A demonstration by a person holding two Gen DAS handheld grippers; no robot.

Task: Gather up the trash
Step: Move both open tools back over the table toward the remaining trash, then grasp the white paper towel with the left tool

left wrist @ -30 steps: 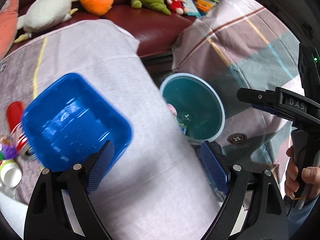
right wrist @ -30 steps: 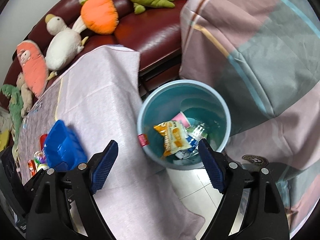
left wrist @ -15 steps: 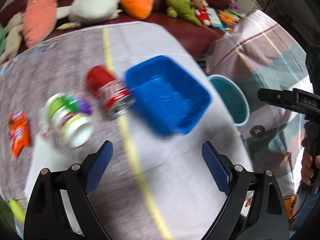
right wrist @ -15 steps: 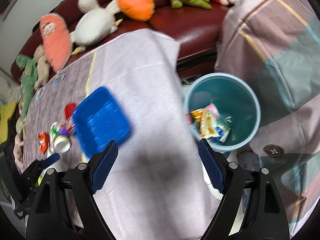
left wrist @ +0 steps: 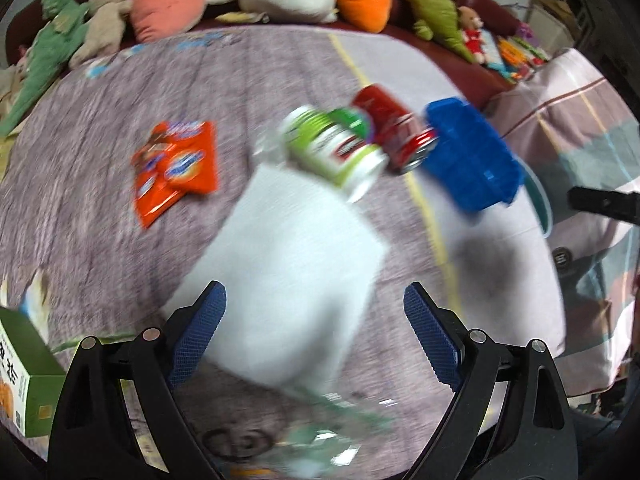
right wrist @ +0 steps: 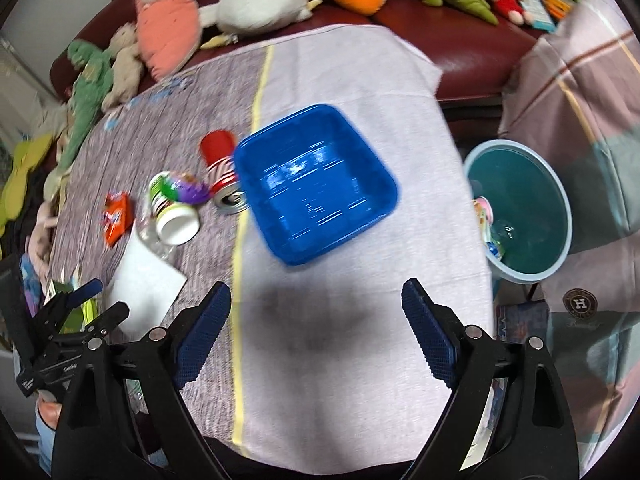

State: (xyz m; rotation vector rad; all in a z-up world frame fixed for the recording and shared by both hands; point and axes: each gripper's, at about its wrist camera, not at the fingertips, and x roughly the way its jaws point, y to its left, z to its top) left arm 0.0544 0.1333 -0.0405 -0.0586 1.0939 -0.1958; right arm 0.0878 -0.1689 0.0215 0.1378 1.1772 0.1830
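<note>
My left gripper (left wrist: 316, 328) is open and empty above a white paper sheet (left wrist: 292, 276) on the cloth-covered table. Beyond the sheet lie a green-and-white bottle (left wrist: 336, 148), a red can (left wrist: 394, 132) and an orange snack wrapper (left wrist: 176, 168). My right gripper (right wrist: 316, 328) is open and empty over the pale cloth, near an empty blue tub (right wrist: 314, 188). The can (right wrist: 220, 160), bottle (right wrist: 174, 204), wrapper (right wrist: 116, 216) and sheet (right wrist: 144, 280) lie left of the tub. A light blue bin (right wrist: 520, 208) with trash inside stands on the floor at the right.
Stuffed toys (right wrist: 260, 4) line the dark red sofa (right wrist: 460, 28) behind the table. A green box (left wrist: 24, 384) sits at the near left table edge. A plaid blanket (right wrist: 580, 80) covers furniture at the right. The left gripper (right wrist: 68, 320) shows at the right view's lower left.
Both grippers have swung left, away from the bin and over the table. The left view now faces the paper sheet, bottle and can. The right view now faces the blue tub.
</note>
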